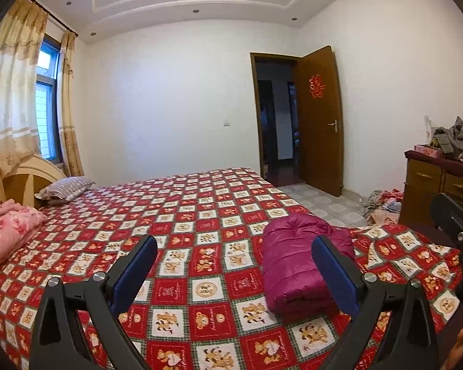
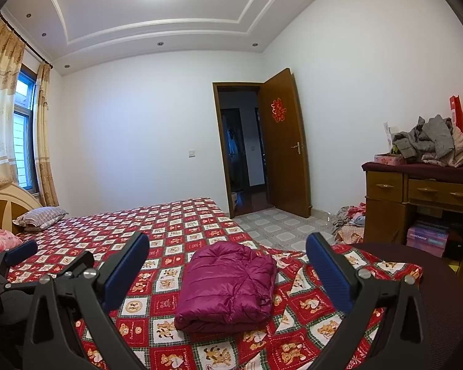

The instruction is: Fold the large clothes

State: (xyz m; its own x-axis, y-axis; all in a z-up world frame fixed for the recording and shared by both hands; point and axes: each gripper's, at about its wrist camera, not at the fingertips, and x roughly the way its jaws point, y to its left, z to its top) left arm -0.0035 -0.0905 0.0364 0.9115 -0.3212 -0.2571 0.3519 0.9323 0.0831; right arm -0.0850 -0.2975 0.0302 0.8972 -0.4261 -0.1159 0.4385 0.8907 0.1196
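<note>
Your left gripper's blue finger pad (image 1: 335, 273) covers part of the folded magenta quilted jacket (image 1: 293, 265). The pink floral folded quilt (image 1: 9, 231) runs off the frame's left edge. You can't tell apart the garments in the grey clothes heap on the wooden dresser (image 2: 429, 145). The dark hallway beyond the brown doorway (image 2: 244, 151) stays unreadable.

The folded magenta jacket (image 2: 228, 289) is seen as quilted, puffy cloth with a slight satin sheen. The bedspread (image 1: 182, 215) is shown as matt printed cloth in red and white checks. The left gripper (image 1: 234, 277) and right gripper (image 2: 228, 273) are formed of matt black plastic with bright metal screw heads, their pads (image 2: 126, 271) faced in finely ribbed blue material. The door (image 1: 319, 120) and dresser (image 2: 416, 194) are rendered in varnished brown wood; the floor (image 2: 277, 225) is laid in glossy tile.
</note>
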